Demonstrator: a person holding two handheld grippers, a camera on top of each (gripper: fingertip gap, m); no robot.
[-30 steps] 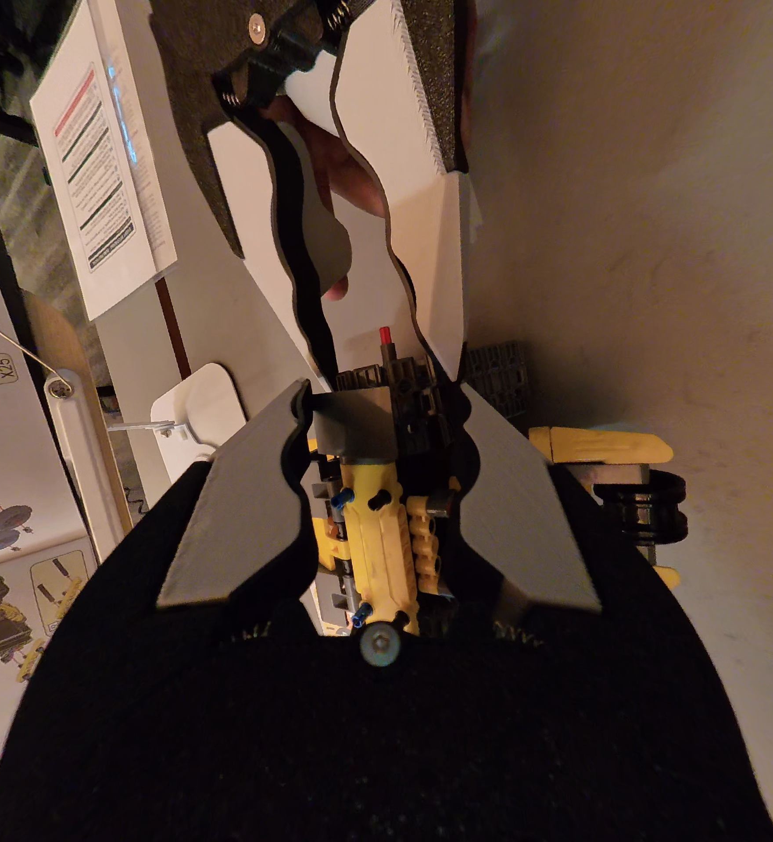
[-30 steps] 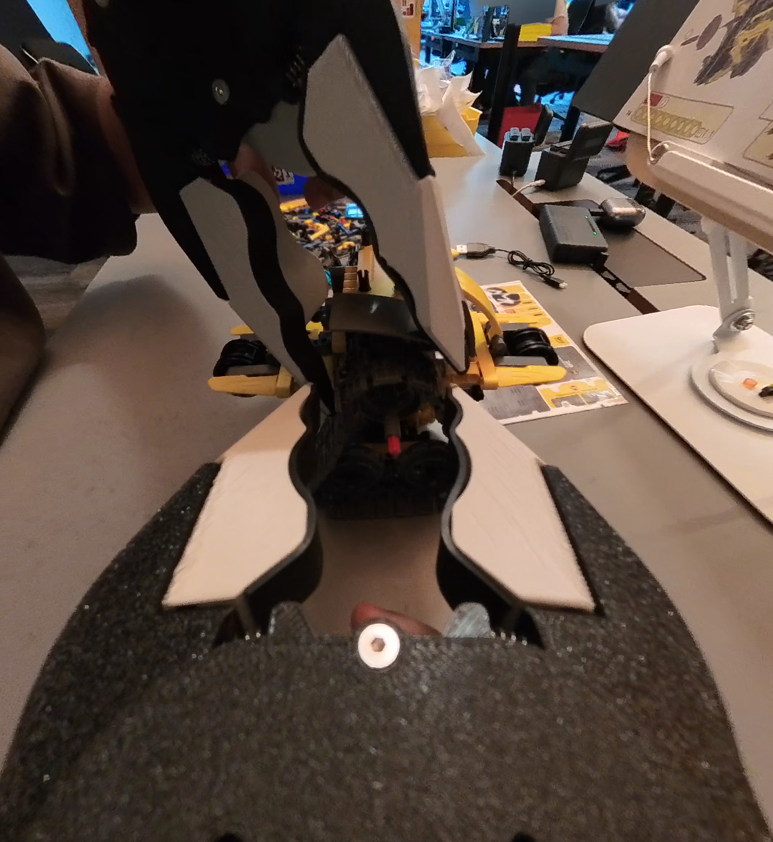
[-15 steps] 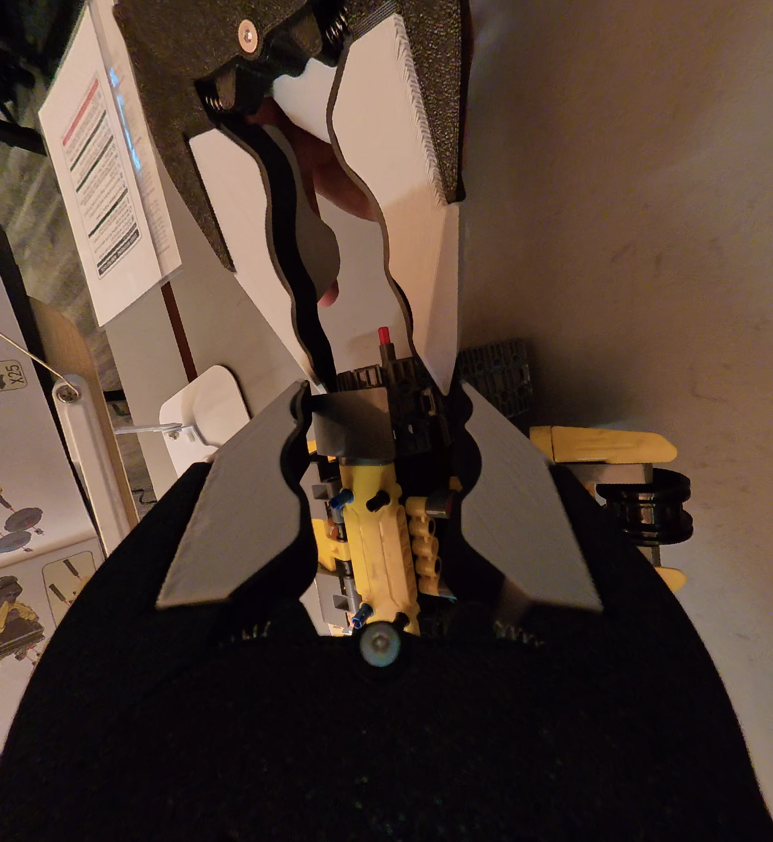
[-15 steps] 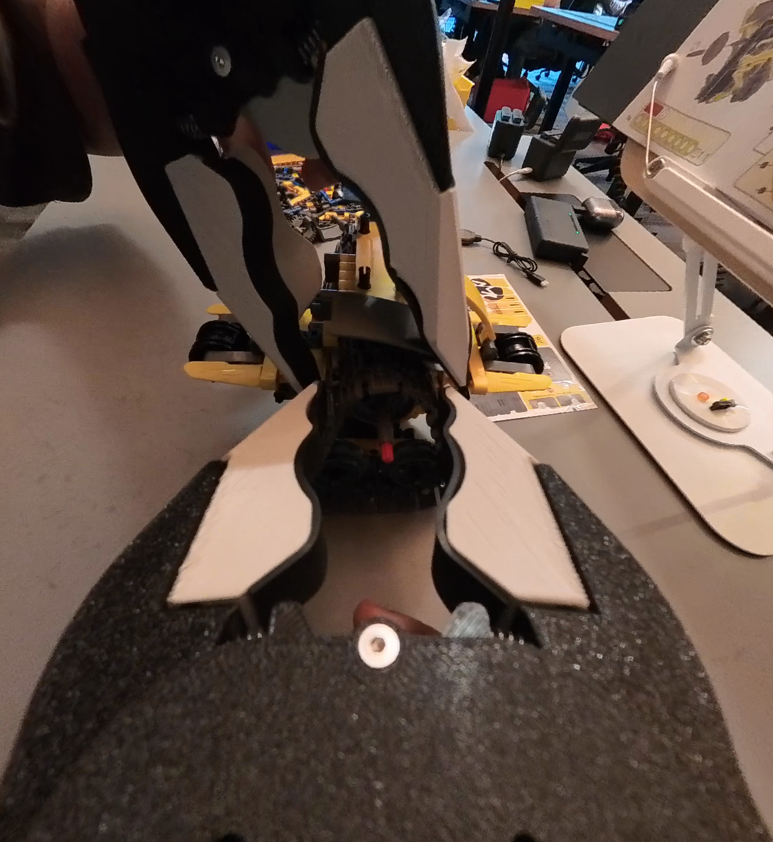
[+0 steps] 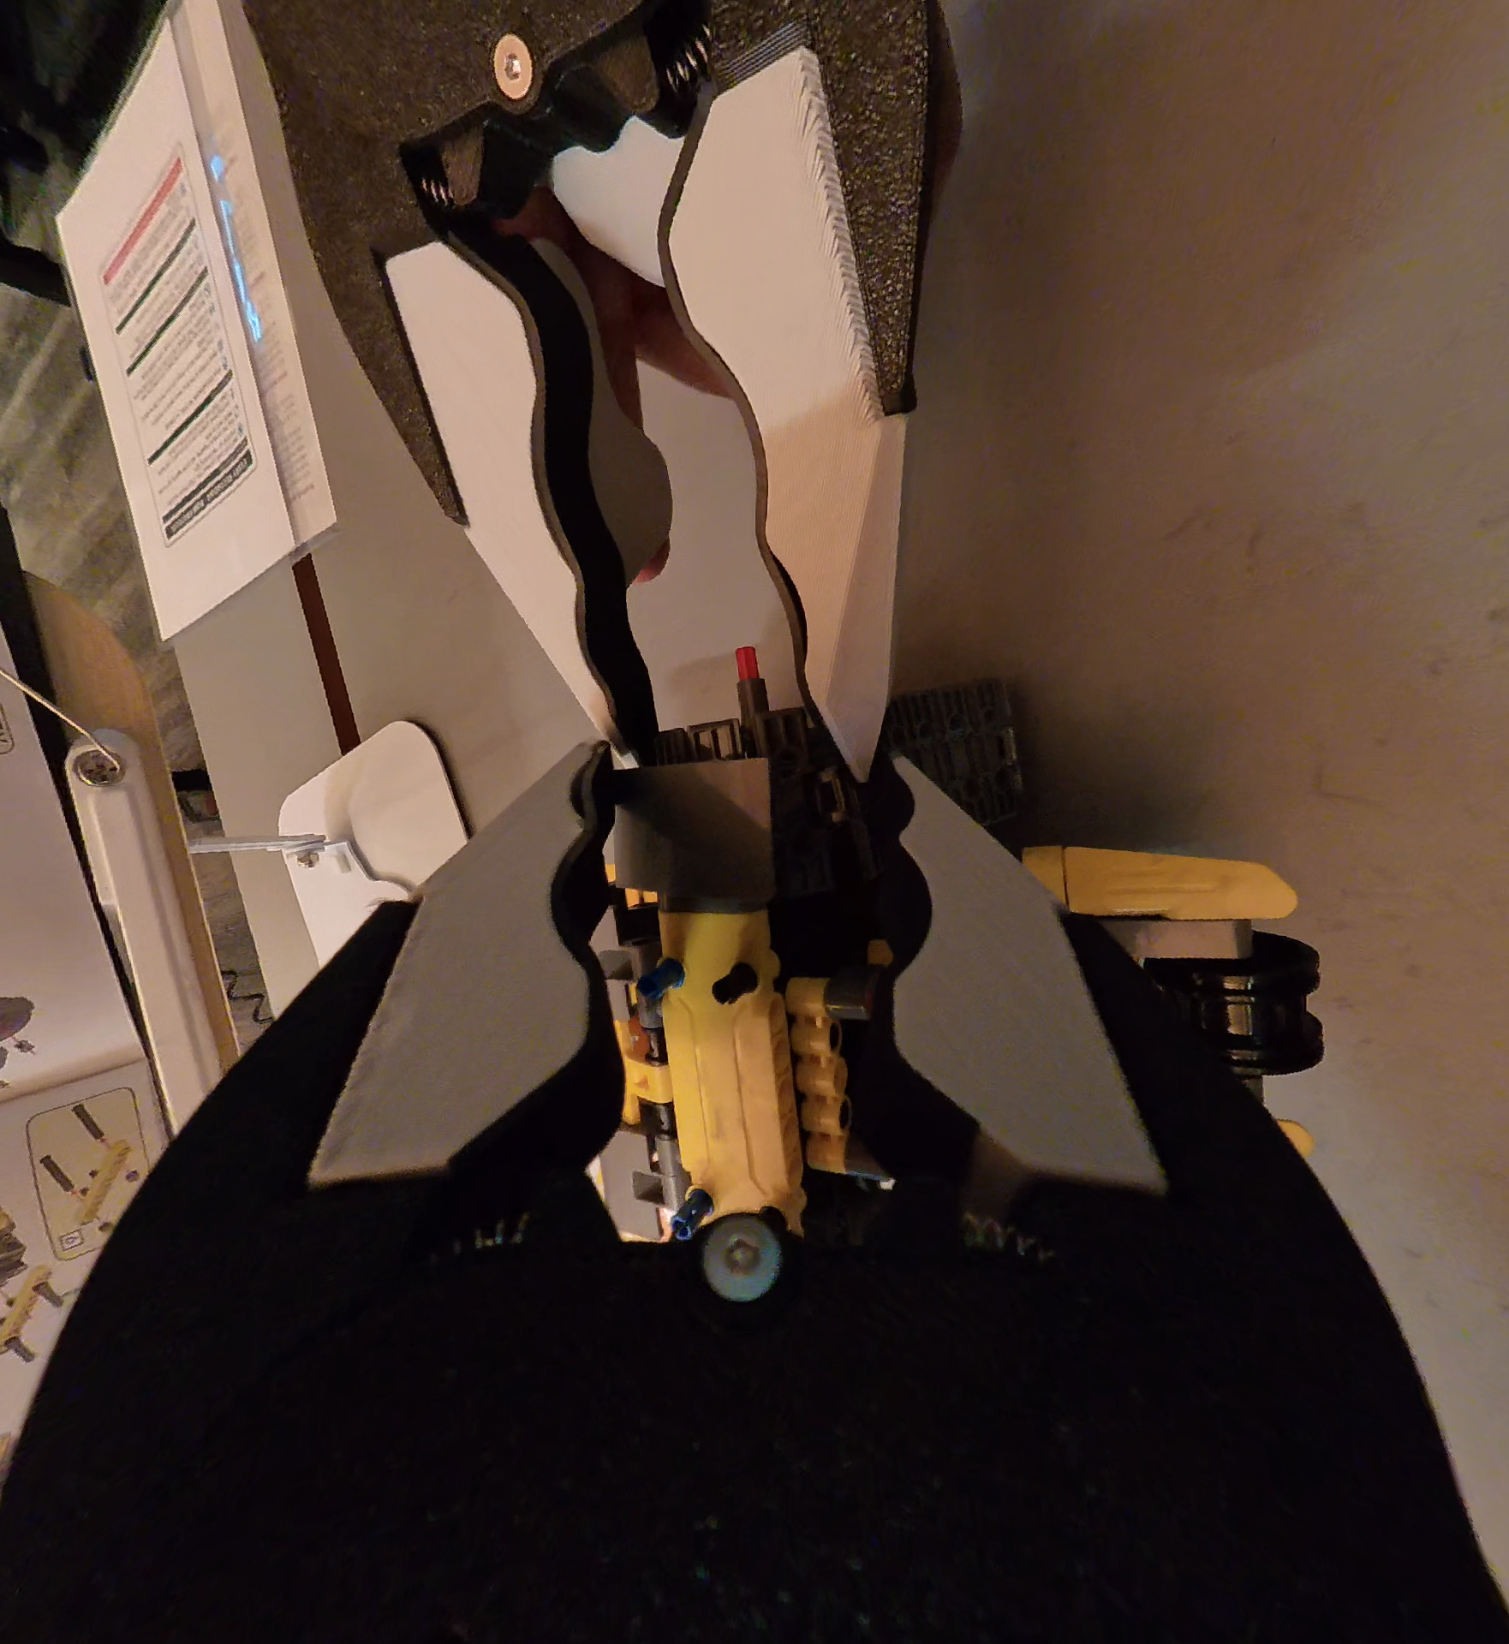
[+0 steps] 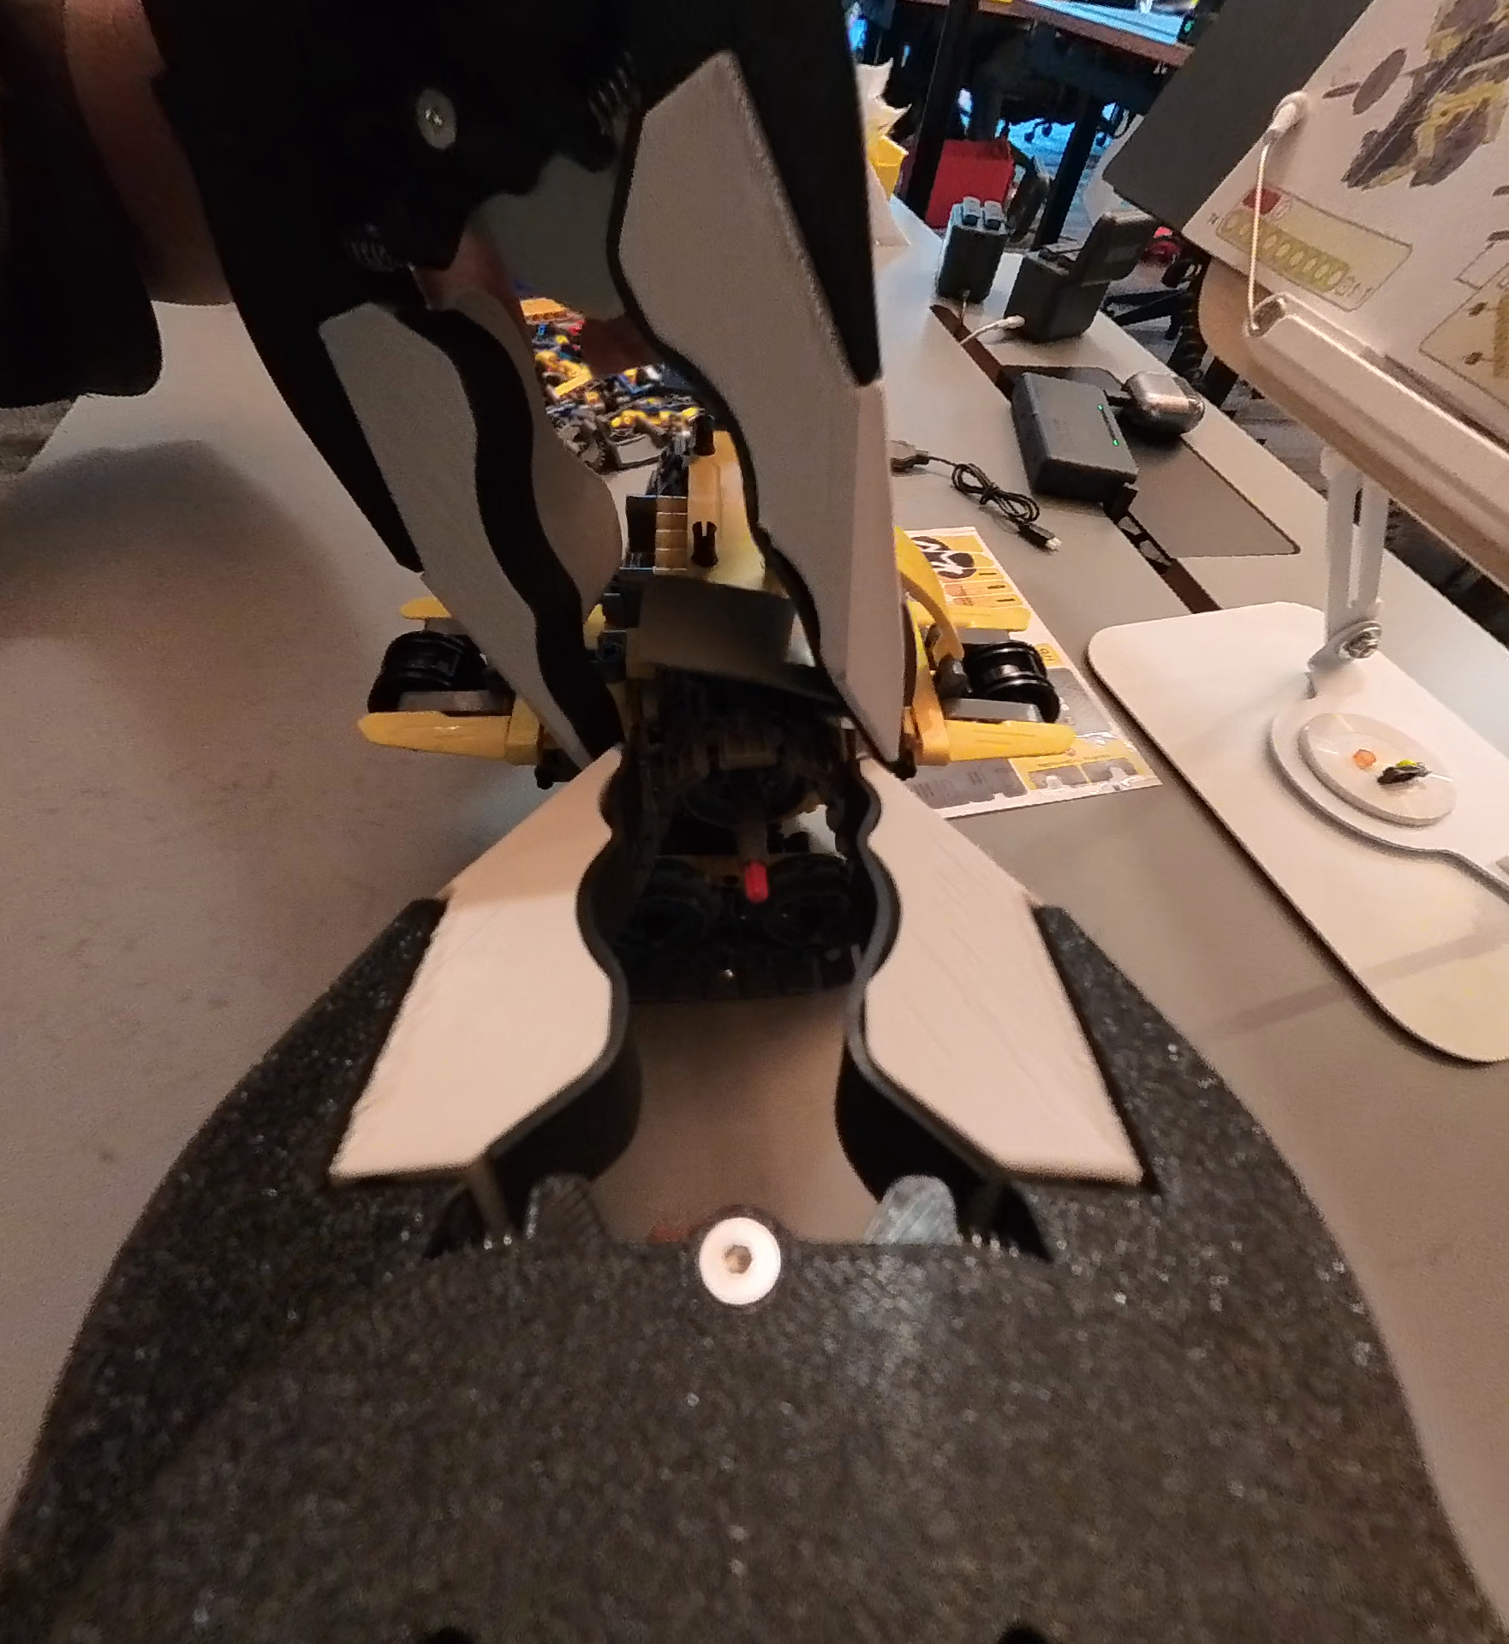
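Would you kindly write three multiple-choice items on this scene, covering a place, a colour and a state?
1. Where does the white stand base lie from the brick model in the right wrist view?
A. right
B. left
C. beneath it

2. What colour is the small peg at the model's near end?
A. blue
B. red
C. green

3. How do the left gripper and right gripper stand?
A. both wide apart, empty
B. only one on the model
C. both closed on the model

Answers: 1 A, the base lies right of the model; 2 B, the peg is red; 3 C, fingers press both model sides.
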